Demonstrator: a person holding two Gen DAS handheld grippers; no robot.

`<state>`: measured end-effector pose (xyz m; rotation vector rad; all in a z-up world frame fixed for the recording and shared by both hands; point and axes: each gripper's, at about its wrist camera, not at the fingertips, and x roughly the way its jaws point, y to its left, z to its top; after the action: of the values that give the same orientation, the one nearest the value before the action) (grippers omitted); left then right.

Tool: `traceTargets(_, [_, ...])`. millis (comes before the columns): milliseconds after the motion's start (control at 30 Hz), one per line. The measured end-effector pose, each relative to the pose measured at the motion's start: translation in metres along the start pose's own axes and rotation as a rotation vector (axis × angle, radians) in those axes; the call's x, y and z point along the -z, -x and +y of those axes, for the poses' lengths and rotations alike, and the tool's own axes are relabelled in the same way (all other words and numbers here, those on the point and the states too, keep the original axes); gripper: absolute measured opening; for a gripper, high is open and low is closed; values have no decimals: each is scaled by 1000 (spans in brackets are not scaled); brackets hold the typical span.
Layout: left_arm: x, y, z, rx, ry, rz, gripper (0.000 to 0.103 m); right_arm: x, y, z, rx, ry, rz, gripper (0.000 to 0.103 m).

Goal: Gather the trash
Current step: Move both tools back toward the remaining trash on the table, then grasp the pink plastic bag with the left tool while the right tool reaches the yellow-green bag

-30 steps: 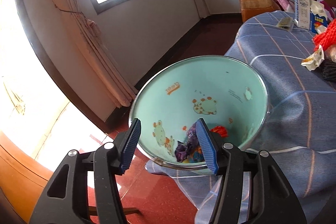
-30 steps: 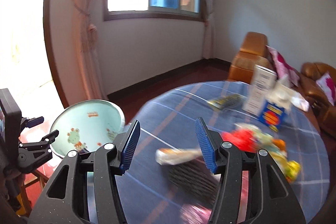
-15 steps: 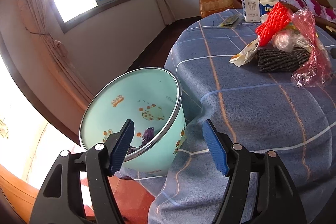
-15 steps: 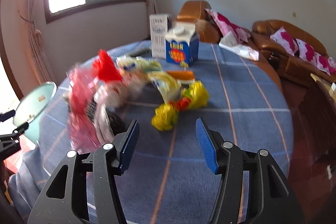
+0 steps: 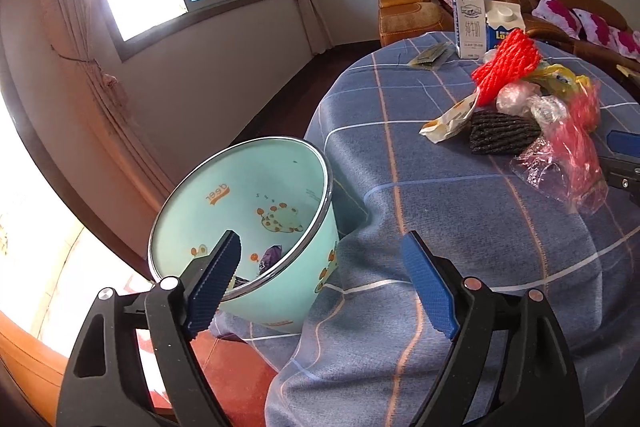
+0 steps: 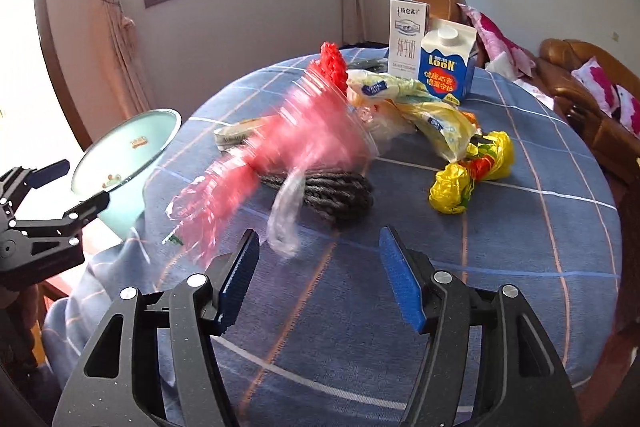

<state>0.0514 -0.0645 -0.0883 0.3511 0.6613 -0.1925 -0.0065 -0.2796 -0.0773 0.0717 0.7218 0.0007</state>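
Note:
A mint-green trash bin (image 5: pixel 256 203) with cartoon prints stands beside the round table, with some wrappers inside; it also shows in the right wrist view (image 6: pixel 120 155). My left gripper (image 5: pixel 324 283) is open and empty just in front of the bin. A trash pile lies on the table: a pink plastic bag (image 6: pixel 288 151), red foam net (image 6: pixel 332 63), black foam net (image 6: pixel 332 191), yellow bags (image 6: pixel 472 171). My right gripper (image 6: pixel 320 279) is open and empty, just in front of the pink bag (image 5: pixel 576 155).
The table has a blue checked cloth (image 6: pixel 500 267) that hangs over the edge. Two milk cartons (image 6: pixel 446 67) stand at the far side. Brown sofas (image 5: pixel 408 7) with pink cushions stand behind. A window and curtain are at the left.
My left gripper has opened wider and pulled back from the bin, turning toward the table. My right gripper has swung right to face the trash pile and come closer to the pink bag.

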Motion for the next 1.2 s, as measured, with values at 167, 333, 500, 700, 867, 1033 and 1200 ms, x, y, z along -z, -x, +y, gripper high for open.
traceTargets(167, [-10,6,-19,45,1,-27,85,2,21,-28,69,-29,-34,63])
traceTargets(333, [-21,14,-45,102,0,-59,85,15,37,-78,161,-111,-62,64])
traceTargets(500, [-30,22,-74,190,4,-79,85,30,44,-113,209,-184,-88,69])
traceTargets(700, [-23,11,-110,251,-59,-26,83,38,45,-124,209,-203,-96,70])
traceTargets(867, [-21,7,-124,354,-113,1,24,41,44,-127,205,-213,-109,74])
traceTargets(1033, [-23,13,-123,387,-132,-7,8,41,44,-130,206,-227,-113,74])
traceTargets(1200, [-27,33,-105,399,-132,-53,7,39,46,-130,212,-227,-120,74])
